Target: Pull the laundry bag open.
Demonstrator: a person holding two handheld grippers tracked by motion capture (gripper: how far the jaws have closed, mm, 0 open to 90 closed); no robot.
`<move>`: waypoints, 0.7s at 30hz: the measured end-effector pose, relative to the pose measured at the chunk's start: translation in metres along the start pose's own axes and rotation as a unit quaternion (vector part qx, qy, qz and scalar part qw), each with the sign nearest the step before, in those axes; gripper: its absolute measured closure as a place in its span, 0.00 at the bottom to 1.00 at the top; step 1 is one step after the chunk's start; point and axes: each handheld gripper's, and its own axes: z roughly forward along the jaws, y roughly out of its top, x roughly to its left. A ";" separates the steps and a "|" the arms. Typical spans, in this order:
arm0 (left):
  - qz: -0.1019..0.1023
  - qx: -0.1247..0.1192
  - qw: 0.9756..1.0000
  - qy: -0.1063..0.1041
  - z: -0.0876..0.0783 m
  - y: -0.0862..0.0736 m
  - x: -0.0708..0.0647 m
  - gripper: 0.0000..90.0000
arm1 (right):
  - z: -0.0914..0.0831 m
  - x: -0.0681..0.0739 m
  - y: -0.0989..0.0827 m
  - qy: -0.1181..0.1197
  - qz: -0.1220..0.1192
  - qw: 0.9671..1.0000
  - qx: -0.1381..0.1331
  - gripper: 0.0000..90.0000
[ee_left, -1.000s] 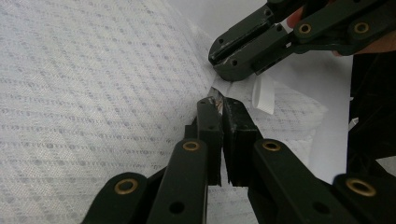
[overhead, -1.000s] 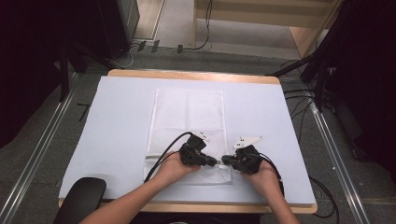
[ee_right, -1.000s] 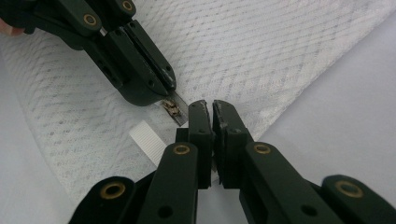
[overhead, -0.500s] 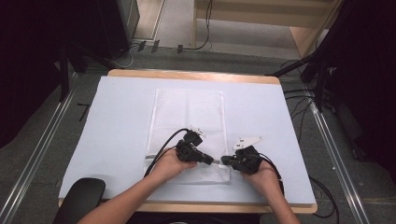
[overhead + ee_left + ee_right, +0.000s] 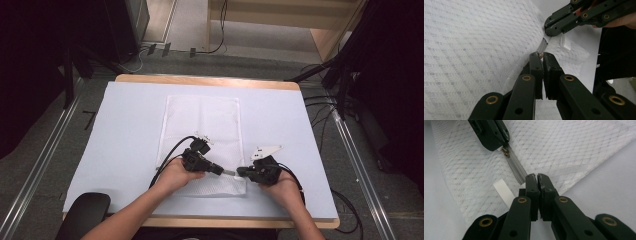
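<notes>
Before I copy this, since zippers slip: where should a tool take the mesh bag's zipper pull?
Pinch the small brass zipper pull itself, coming along the grey zipper line from the closed side. It lies flat on the mesh bag, so close the jaws across its thin faces.

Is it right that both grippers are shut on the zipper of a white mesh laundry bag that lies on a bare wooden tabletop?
Not quite. The white mesh laundry bag lies on a pale blue sheet covering the table, as the high view shows. The rest holds: the left gripper and right gripper are both shut on the grey zipper.
</notes>
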 end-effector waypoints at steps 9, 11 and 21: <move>-0.009 -0.004 1.000 0.000 -0.009 -0.003 0.005 0.98 | 0.000 -0.002 0.001 0.008 0.000 1.000 0.005 0.99; -0.011 -0.003 1.000 -0.003 -0.009 -0.003 0.005 0.98 | 0.000 -0.002 0.001 0.010 0.001 1.000 0.005 0.99; -0.015 -0.002 1.000 0.001 -0.016 -0.006 0.008 0.98 | 0.000 -0.004 0.001 0.015 -0.002 1.000 0.004 0.99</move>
